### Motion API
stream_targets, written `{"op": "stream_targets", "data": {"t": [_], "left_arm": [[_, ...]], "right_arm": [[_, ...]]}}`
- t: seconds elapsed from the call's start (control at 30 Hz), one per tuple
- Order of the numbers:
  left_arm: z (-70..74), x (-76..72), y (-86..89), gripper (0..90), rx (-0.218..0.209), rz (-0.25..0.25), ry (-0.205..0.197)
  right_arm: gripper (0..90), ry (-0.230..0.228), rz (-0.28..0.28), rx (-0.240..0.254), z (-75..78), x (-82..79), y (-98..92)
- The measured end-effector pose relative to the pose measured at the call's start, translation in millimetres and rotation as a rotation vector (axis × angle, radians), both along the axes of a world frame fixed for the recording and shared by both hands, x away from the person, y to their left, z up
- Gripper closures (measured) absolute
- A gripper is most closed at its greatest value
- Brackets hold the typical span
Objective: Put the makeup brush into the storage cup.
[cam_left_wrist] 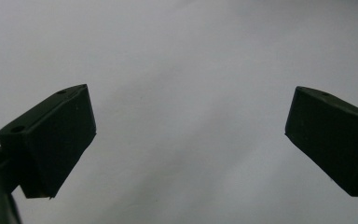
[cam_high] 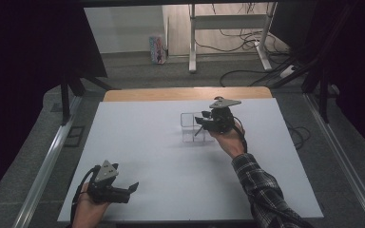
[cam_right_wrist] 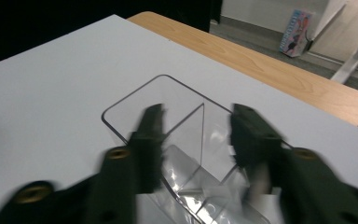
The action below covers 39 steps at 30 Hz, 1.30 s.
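Note:
A clear plastic organiser box (cam_high: 189, 128) with thin inner dividers stands on the white tabletop (cam_high: 161, 161), right of centre. My right gripper (cam_high: 201, 125) reaches into it from the right. In the right gripper view its black jaws (cam_right_wrist: 198, 122) stand apart on either side of an upright clear divider (cam_right_wrist: 202, 135), and are blurred. The box's rounded far corner (cam_right_wrist: 135, 105) lies just beyond them. My left gripper (cam_high: 132, 186) rests in a hand near the front left edge, open over bare white surface (cam_left_wrist: 189, 112) with nothing between its fingers.
A wooden table edge (cam_high: 185, 93) shows behind the white board. Metal rails (cam_high: 47, 161) run along both sides. On the floor beyond are white desk legs (cam_high: 192, 42), loose cables (cam_high: 247, 38) and a small colourful carton (cam_high: 158, 50). A plaid sleeve (cam_high: 261, 190) crosses the front right.

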State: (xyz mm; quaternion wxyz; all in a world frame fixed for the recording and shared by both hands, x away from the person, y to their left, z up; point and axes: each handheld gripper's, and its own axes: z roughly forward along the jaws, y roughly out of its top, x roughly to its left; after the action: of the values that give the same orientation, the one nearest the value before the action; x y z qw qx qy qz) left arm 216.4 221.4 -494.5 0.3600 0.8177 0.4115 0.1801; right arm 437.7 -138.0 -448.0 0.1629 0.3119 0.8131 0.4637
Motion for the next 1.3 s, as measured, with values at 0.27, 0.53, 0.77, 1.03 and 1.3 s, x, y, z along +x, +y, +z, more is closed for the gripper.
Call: {"op": "stream_targets", "data": {"t": [0.27,0.53,0.77,1.03,1.3], "left_arm": [[0.1,0.0,0.1,2.1,-0.001,0.000,-0.001],[0.0,0.2,-0.1,2.1,0.000,0.002,0.002],[0.0,0.0,0.4,2.1,0.002,0.004,0.001],[0.0,0.1,0.8,1.9,-0.003,0.008,0.002],[0.4,-0.1,1.4,1.9,-0.011,0.011,-0.003]], "right_arm": [[11.9,0.034,-0.016,0.033,1.3,7.9,-1.9],[5.8,0.054,-0.020,0.012,-0.9,8.1,-3.6],[3.3,0.072,-0.015,0.000,-0.8,6.0,-6.9],[2.3,0.090,-0.005,0.001,2.2,2.0,-8.7],[1.8,0.103,0.004,-0.011,3.2,-4.2,-11.4]]}}
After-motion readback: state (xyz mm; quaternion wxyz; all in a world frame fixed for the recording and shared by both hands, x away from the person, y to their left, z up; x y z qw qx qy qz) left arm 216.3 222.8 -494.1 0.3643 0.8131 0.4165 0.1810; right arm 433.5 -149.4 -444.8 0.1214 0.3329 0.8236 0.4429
